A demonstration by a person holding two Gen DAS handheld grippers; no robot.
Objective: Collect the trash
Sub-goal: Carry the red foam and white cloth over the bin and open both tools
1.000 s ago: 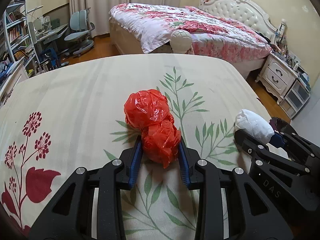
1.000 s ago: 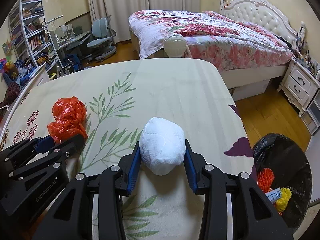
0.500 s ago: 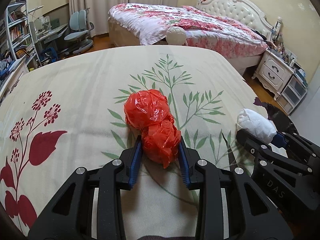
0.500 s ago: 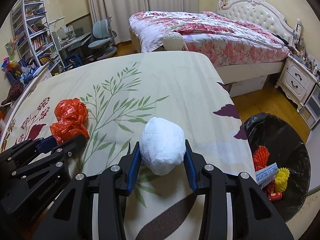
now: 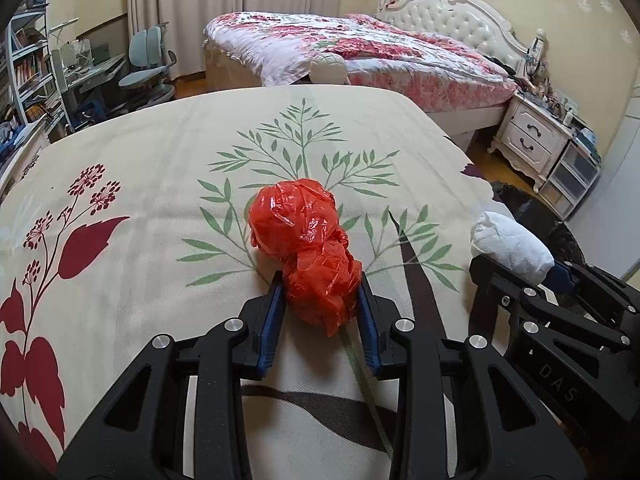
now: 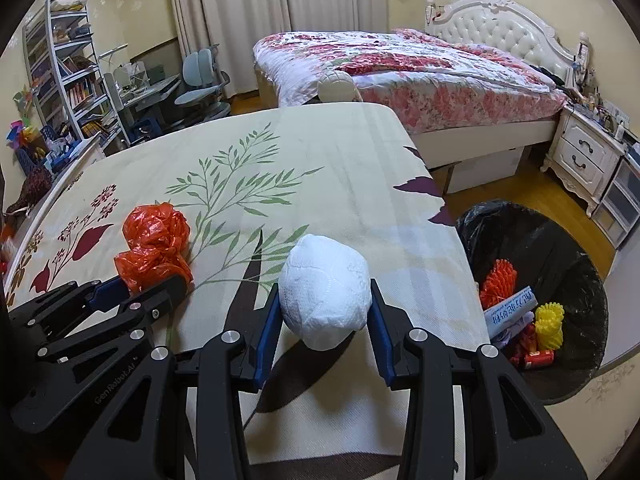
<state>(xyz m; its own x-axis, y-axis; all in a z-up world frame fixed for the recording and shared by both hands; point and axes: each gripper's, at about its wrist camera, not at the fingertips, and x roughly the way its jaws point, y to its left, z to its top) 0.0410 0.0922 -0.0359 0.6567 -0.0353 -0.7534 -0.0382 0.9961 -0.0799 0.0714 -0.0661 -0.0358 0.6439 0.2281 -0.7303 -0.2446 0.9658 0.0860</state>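
My left gripper (image 5: pixel 320 300) is shut on a crumpled red plastic bag (image 5: pixel 308 240) and holds it above the floral tablecloth (image 5: pixel 160 184). The bag also shows in the right wrist view (image 6: pixel 154 244). My right gripper (image 6: pixel 324 320) is shut on a white crumpled paper ball (image 6: pixel 324 296), held above the table near its right edge; the ball also shows in the left wrist view (image 5: pixel 508 246). A bin lined with a black bag (image 6: pixel 556 248) stands on the floor to the right of the table, with orange and yellow trash inside.
A bed with a floral cover (image 6: pixel 400 64) stands beyond the table. A white nightstand (image 6: pixel 584 156) is at the far right. A desk, chairs (image 6: pixel 200 80) and bookshelves (image 6: pixel 68 80) are at the far left. Wooden floor lies between table and bed.
Both grippers have pulled back and to the right with their loads still held. The bin now shows more fully at the right of the right wrist view.
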